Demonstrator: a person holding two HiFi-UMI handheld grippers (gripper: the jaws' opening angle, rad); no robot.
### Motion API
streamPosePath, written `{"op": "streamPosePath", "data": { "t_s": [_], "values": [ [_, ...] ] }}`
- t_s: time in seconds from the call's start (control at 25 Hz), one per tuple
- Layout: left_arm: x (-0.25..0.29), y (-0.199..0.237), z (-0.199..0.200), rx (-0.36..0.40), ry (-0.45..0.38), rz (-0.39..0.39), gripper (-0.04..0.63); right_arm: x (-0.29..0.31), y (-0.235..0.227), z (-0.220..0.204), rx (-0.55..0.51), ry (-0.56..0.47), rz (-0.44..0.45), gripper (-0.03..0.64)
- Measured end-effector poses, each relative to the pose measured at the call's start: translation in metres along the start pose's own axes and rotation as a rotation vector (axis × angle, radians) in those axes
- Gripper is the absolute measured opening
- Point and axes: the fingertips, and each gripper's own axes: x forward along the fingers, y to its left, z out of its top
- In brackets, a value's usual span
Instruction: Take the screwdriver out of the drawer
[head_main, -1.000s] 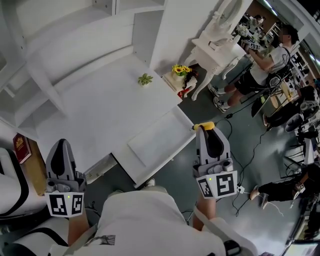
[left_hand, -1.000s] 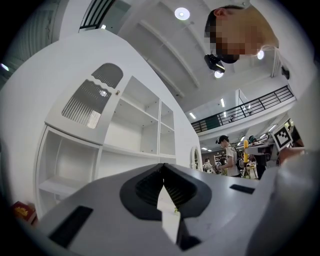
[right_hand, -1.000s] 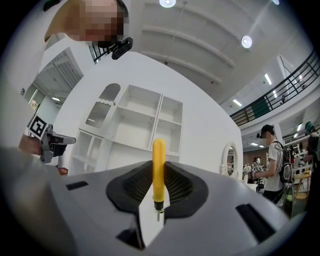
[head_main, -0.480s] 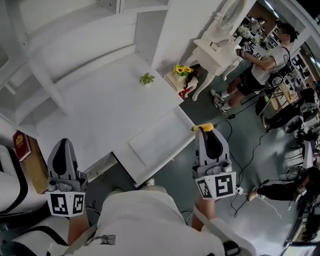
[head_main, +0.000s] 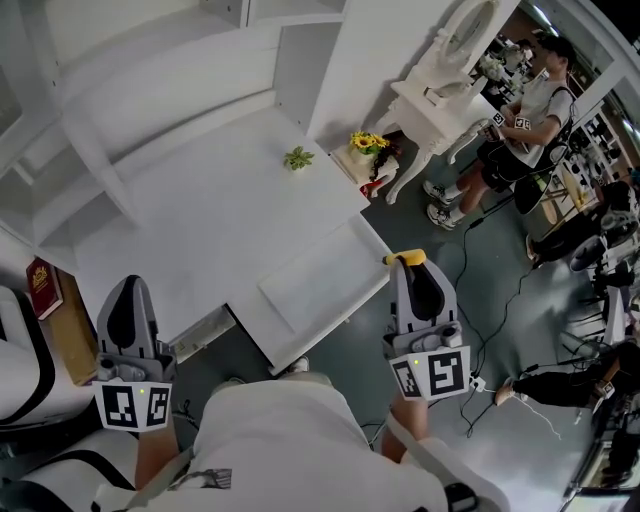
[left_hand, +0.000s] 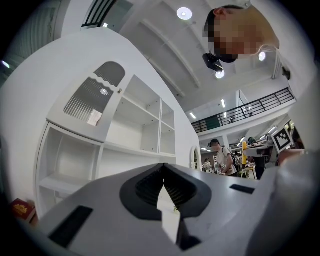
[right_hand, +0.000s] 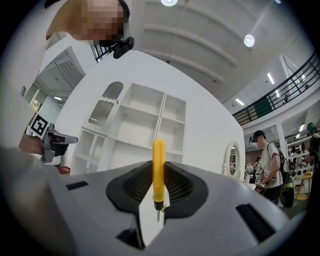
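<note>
A big lab hall: white shelving, floor cables, a mezzanine railing overhead.

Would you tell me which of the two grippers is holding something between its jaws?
The right gripper: its jaws clamp the yellow screwdriver by its handle. The left gripper has its jaws together, nothing between them.

White desk, drawer open; green plant atop.
</note>
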Motion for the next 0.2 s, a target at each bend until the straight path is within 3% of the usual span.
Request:
{"op": "streamPosePath", "data": {
  "t_s": [0.2],
  "values": [
    [0.003, 0.0012, 0.0012, -0.001, 0.003, -0.002, 0.015, 0.0013, 0.001, -0.0004, -0.001, 0.008, 0.001, 0.08]
  ]
}}
